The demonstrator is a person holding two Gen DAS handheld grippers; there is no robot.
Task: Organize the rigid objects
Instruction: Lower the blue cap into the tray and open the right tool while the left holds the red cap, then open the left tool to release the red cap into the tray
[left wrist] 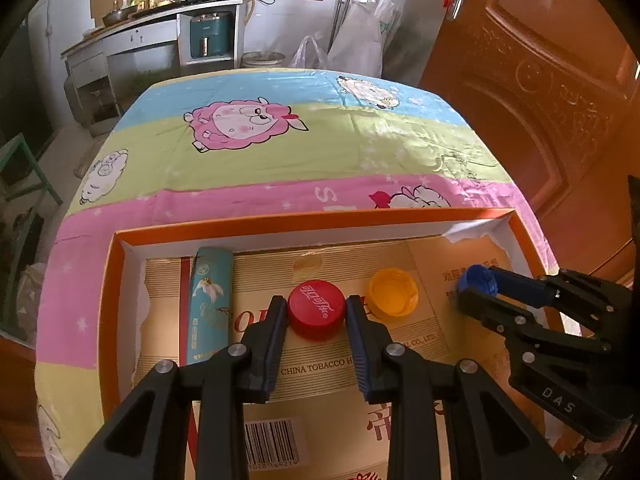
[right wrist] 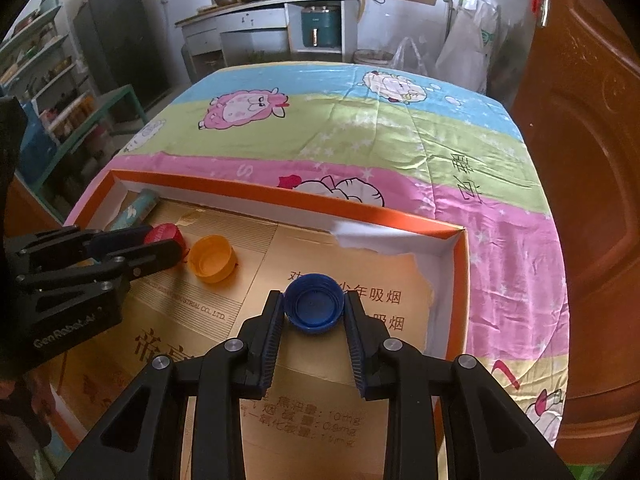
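An orange-rimmed cardboard box [left wrist: 312, 218] lies on the table. My left gripper [left wrist: 317, 312] is shut on a red bottle cap [left wrist: 317, 309], top side up, on the box floor. My right gripper [right wrist: 314, 308] is shut on a blue bottle cap [right wrist: 314, 307], open side up, near the box's right wall. The blue cap [left wrist: 478, 279] and the right gripper [left wrist: 480, 286] also show in the left wrist view. A yellow cap [left wrist: 394, 292] lies open side up between the two; it also shows in the right wrist view [right wrist: 211, 258]. A teal tube [left wrist: 211, 304] lies along the box's left side.
The table wears a cartoon sheep cloth [left wrist: 280, 148]. A brown wooden door [left wrist: 540, 92] stands close on the right. A kitchen counter with a stove [right wrist: 280, 4] and shelves [right wrist: 44, 64] stand behind. The box rim [right wrist: 456, 292] rises around the caps.
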